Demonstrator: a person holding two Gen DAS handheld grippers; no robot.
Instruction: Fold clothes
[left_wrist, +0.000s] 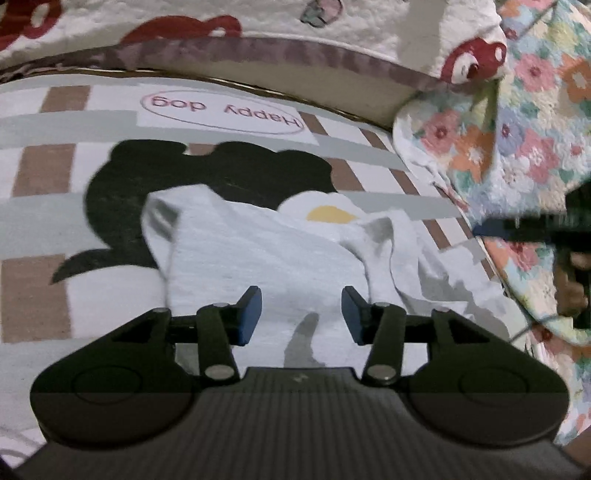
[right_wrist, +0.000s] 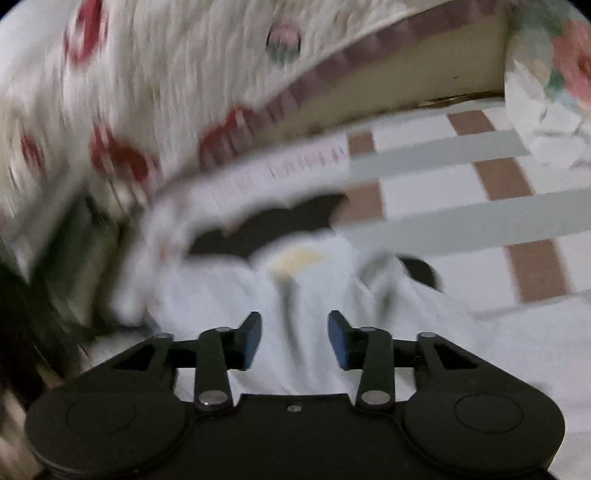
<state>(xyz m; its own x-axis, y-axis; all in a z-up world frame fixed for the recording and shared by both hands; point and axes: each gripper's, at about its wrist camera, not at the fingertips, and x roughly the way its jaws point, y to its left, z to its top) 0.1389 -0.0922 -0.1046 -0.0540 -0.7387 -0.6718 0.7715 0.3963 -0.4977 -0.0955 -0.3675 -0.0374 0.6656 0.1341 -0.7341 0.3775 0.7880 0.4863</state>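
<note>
A crumpled white garment with a yellow patch lies on a striped mat printed with a black dog shape. My left gripper hovers open just above its near part, blue pads apart, nothing between them. In the blurred right wrist view the same white garment lies bunched under my right gripper, which is open and holds nothing. The other gripper, black and held by a hand, shows at the right edge of the left wrist view.
The striped mat carries a "Happy dog" label. A white cover with red prints drapes over a raised edge behind. A floral quilt is heaped at the right.
</note>
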